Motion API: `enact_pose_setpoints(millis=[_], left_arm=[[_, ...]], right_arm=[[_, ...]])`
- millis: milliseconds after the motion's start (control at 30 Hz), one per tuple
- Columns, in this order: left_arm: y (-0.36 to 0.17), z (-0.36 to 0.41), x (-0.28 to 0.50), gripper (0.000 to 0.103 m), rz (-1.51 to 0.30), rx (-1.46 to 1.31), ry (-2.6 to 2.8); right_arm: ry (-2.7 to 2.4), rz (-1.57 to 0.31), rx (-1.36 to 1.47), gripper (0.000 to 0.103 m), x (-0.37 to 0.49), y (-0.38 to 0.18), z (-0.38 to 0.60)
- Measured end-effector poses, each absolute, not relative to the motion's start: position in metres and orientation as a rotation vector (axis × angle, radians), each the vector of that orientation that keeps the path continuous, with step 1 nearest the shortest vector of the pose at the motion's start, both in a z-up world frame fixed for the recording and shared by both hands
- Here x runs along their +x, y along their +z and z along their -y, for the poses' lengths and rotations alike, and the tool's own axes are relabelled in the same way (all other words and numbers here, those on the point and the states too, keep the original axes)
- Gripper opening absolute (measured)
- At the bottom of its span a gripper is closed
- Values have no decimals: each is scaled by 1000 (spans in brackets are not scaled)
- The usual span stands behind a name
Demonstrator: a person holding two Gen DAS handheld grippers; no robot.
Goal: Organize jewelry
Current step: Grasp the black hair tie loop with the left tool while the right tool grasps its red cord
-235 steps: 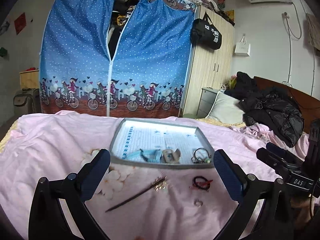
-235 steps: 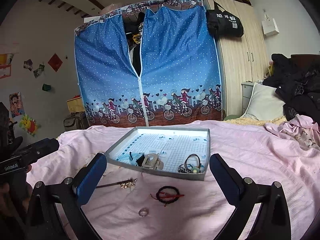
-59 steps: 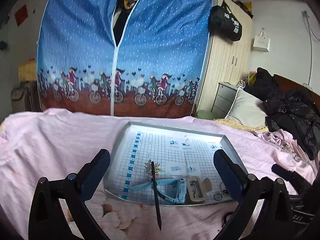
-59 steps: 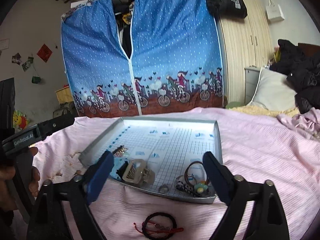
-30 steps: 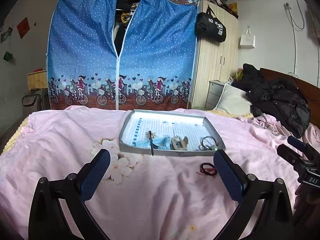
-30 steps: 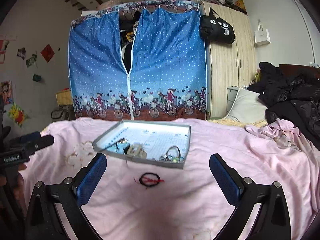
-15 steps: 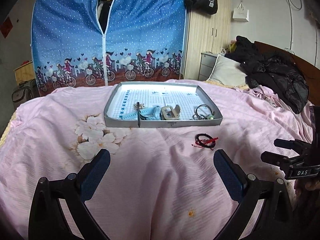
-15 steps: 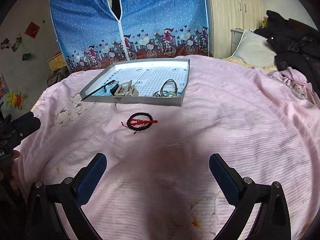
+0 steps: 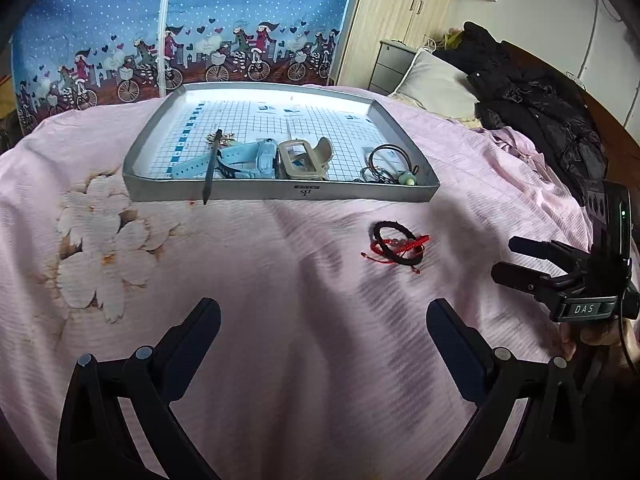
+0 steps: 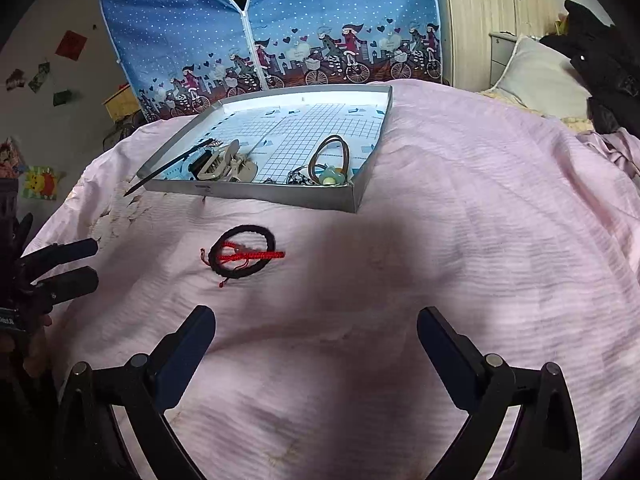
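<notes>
A grey tray (image 9: pixel 280 193) (image 10: pixel 280 199) with a grid-paper floor lies on the pink bedspread. In it are a blue watch (image 9: pixel 244 156), a beige hair claw (image 9: pixel 302 156) (image 10: pixel 226 164), hair ties (image 9: pixel 390 156) (image 10: pixel 332 152) and a dark hair stick (image 9: pixel 211 168) (image 10: pixel 168 172) that pokes over the front rim. A black bracelet with a red cord (image 9: pixel 398 243) (image 10: pixel 243 256) lies on the bedspread in front of the tray. My left gripper (image 9: pixel 322 338) and right gripper (image 10: pixel 316 342) both stand open and empty, well short of the bracelet.
A blue fabric wardrobe (image 9: pixel 180 24), a wooden cupboard (image 9: pixel 400 16), a pillow (image 9: pixel 436 80) and black coats (image 9: pixel 540 108) lie beyond the bed. The other gripper shows at each view's edge, the right one (image 9: pixel 560 276) and the left one (image 10: pixel 56 272).
Both grippers have pulled back from the tray and tilted down toward the bedspread. The hair stick now lies in the tray, and the ring that lay on the bedspread is gone from it.
</notes>
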State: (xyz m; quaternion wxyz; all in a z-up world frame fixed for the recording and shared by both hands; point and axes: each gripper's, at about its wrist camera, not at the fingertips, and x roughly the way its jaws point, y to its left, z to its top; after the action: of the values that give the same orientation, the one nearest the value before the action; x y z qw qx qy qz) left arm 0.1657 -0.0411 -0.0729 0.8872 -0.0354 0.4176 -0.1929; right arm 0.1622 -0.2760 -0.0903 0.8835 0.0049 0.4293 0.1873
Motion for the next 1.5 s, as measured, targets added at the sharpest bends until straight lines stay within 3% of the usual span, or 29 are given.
enact_pose_setpoints(millis=[133,200,267,367,467,533,733,833,1033,1300,1500], left_arm=[[-74,44,187,99,-873,-111,-456],[-75,48,196,93,-869,-117,-496],[-76,56,203,74,-870,-111,-545],[-81,69,214,54,-883,-111,-607],[-88,78,225,35,-905,-148,-664],[-92,79,233,29,-927,-189,-693],[-101,68,252,27,-991,-294,-686],[-105,64,256,21,-1016,-310,-677],[-107,63,258,20,-1041,-296,-676],[-113,62,262,5,-1059,-319,-660],[-110,61,258,3,-1043,-321,-641]], right_arm=[[431,-889,4,78,172,-97,272],[444,-881,-1,70,176,-98,271],[456,-873,3,65,180,-99,271],[470,-874,28,54,189,-100,273],[493,-884,92,41,198,-103,275],[505,-887,124,36,202,-104,276],[566,-909,167,30,209,-109,268],[585,-925,168,22,213,-113,262],[590,-945,185,19,219,-120,260],[606,-959,193,8,219,-123,259],[605,-913,212,3,216,-112,265]])
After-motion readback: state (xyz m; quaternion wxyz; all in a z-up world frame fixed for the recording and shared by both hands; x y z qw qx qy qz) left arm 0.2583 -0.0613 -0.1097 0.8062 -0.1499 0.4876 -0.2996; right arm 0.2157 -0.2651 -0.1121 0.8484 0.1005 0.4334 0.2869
